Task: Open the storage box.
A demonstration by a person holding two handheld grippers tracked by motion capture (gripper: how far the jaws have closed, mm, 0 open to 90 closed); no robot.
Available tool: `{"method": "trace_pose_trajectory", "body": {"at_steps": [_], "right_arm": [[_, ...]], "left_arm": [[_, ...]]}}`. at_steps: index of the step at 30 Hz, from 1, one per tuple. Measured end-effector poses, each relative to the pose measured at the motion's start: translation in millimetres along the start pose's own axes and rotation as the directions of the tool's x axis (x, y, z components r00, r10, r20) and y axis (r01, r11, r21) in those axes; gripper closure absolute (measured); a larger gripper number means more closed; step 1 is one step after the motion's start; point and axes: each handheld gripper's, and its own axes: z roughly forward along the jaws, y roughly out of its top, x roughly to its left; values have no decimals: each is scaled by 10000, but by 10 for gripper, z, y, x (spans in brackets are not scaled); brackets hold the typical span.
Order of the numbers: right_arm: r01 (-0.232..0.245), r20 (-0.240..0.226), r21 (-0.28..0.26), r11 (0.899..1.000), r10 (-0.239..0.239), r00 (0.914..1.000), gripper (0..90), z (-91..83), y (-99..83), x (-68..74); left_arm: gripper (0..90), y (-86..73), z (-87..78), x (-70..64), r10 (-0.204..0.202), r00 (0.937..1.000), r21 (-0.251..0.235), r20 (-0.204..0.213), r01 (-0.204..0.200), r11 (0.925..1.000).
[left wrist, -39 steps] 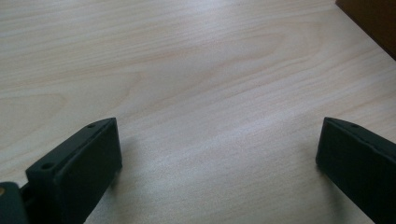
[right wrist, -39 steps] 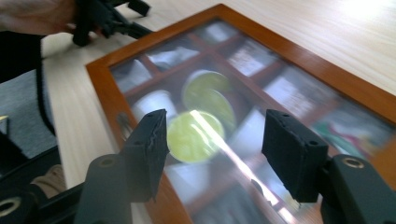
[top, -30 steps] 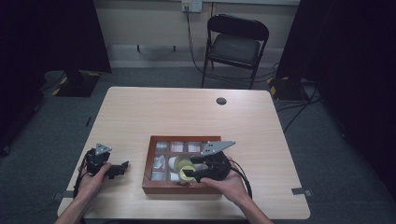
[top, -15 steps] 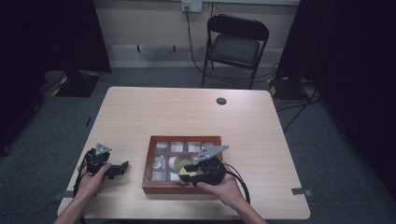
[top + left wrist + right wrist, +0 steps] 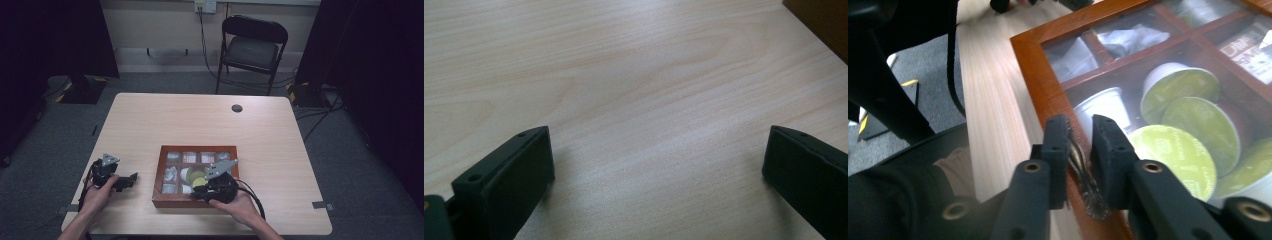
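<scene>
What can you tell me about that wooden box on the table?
The wooden box is a shallow reddish-brown tray split into compartments, seemingly under a clear lid that reflects light. It lies flat on the table near the front edge. Inside are green-lidded pods and pale packets. The right gripper pinches a small metal latch at its front rim.

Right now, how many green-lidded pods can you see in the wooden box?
4 in the right gripper view: one rearmost, one overlapping it, one nearest the jaws, and an edge at right. Others may be hidden.
</scene>
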Motion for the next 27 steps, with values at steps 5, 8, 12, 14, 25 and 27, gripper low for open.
{"method": "trace_pose_trajectory", "body": {"at_steps": [5, 8, 12, 14, 25, 27], "right_arm": [[233, 2, 200, 9995, -233, 9997, 801, 25, -9, 12], [345, 50, 212, 9992, -346, 9994, 801, 30, -13, 22], [410, -4, 201, 9990, -410, 9992, 801, 32, -17, 16], [426, -20, 172, 9989, -426, 9991, 802, 35, -21, 13], [696, 89, 266, 9972, -699, 9975, 813, 30, -2, 36], [695, 86, 273, 9972, -698, 9975, 813, 24, 4, 37]], "left_arm": [[0, 0, 0, 1, 16, 10000, -6, -17, -16, 10000], [0, 0, 0, 0, -2, 10000, 2, 0, 2, 10000], [0, 0, 0, 0, 4, 10000, -7, 2, -4, 10000], [0, 0, -1, 1, 9, 10000, 5, 11, -9, 10000], [0, 0, 0, 0, 0, 10000, 0, -1, 0, 10000], [0, 0, 1, 0, -7, 10000, -10, 8, 7, 10000]]}}
